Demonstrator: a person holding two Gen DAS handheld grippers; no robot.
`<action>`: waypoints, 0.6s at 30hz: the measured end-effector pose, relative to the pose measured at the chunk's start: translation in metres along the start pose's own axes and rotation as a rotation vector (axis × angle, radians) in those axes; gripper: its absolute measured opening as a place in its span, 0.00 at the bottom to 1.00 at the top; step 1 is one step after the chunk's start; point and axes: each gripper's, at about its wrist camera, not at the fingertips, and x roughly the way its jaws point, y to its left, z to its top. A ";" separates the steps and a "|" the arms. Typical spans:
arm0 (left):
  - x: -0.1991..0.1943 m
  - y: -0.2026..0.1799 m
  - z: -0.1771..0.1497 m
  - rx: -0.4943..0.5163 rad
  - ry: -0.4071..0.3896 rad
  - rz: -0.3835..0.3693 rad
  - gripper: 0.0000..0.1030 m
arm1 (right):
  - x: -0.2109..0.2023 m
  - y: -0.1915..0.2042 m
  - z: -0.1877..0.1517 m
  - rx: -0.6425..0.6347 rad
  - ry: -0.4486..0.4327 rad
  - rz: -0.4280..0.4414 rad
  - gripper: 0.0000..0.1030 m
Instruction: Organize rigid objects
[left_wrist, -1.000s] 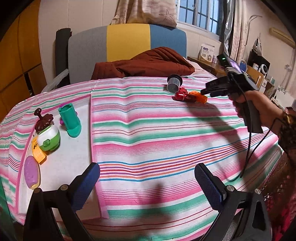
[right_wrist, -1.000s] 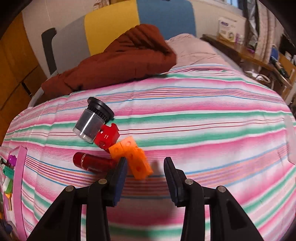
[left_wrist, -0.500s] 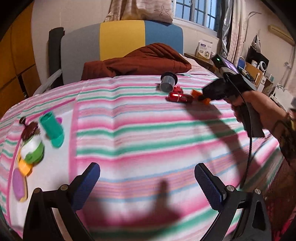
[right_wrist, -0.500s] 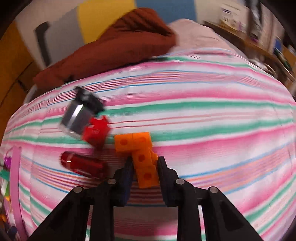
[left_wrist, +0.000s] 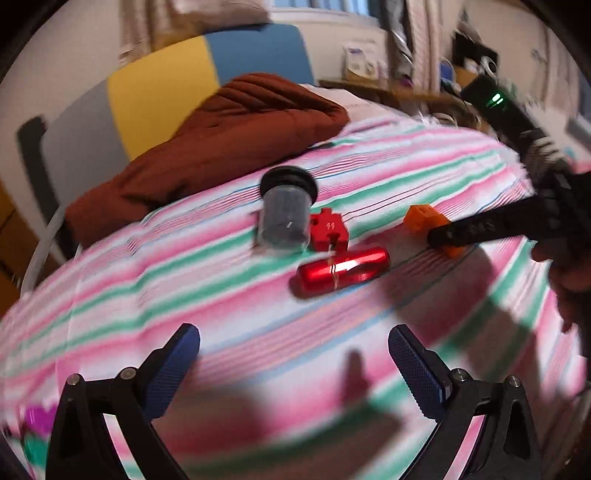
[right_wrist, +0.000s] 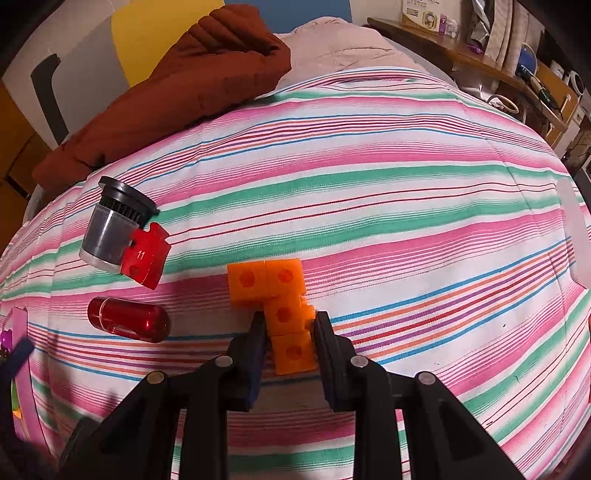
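capsule (right_wrist: 127, 320) before jar (right_wrist: 110, 225), seemingly apart

The cloth (right_wrist: 369, 192) is striped pink, green, white and blue. On it lie orange cubes (right_wrist: 282, 306), a shiny red capsule (right_wrist: 127, 319), a red piece (right_wrist: 146, 258) numbered in white, and a grey cylinder (right_wrist: 110, 229) with a black cap. A rust-brown blanket (right_wrist: 192, 74) lies behind.

orange block piece (right_wrist: 284, 310): L-shaped, flat on striped cloth | red capsule (right_wrist: 129, 319): on its side, left

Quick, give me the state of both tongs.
Left tongs: open, holding nothing.
Right tongs: shut on the orange block piece.
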 end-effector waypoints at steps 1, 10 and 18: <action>0.006 -0.001 0.006 0.021 -0.003 -0.001 1.00 | 0.000 0.000 0.000 -0.001 0.003 0.001 0.24; 0.042 -0.001 0.020 0.010 0.046 -0.244 1.00 | -0.001 -0.004 0.002 0.010 0.012 0.017 0.24; 0.011 -0.026 -0.001 0.121 -0.008 -0.382 0.99 | -0.002 -0.012 0.003 0.035 0.016 0.037 0.24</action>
